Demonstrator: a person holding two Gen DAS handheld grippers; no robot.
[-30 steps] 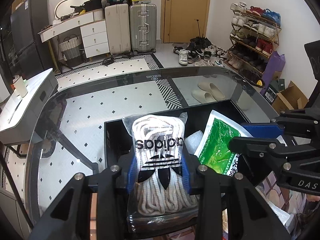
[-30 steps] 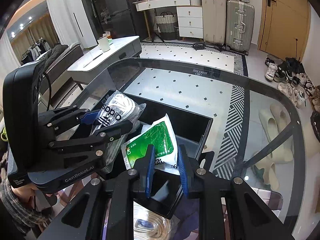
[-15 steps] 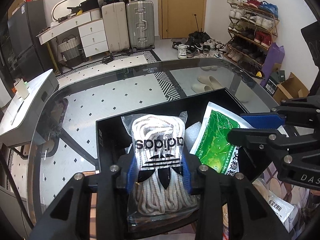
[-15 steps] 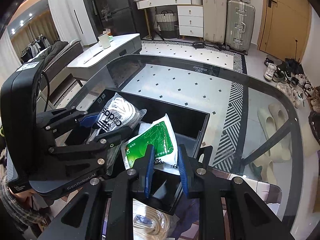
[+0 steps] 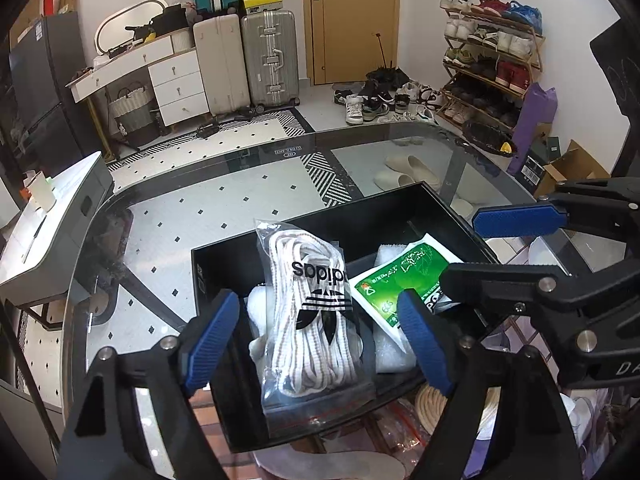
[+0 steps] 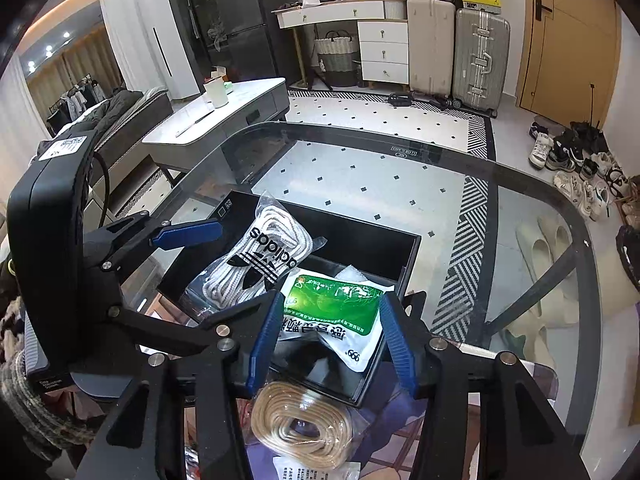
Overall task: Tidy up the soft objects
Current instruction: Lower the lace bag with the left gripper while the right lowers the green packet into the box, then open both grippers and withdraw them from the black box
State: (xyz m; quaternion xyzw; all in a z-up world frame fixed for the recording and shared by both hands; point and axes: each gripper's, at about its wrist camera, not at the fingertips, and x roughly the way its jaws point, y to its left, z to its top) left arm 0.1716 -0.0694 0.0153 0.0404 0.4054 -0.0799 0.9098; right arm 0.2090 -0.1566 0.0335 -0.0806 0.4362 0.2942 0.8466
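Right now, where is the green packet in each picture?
Left wrist view: the green packet lies right of centre, inside the black box, beside the bag of white laces.
Right wrist view: the green packet sits low in the middle, between the right tool's open fingers.
Shared landmark: the bag of white laces.

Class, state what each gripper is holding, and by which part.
Nothing. The left gripper and right gripper are open; the clear bag of white laces and green-and-white packet lie in the black box.

Both hand-held grippers (image 5: 320, 340) (image 6: 328, 336) wide apart
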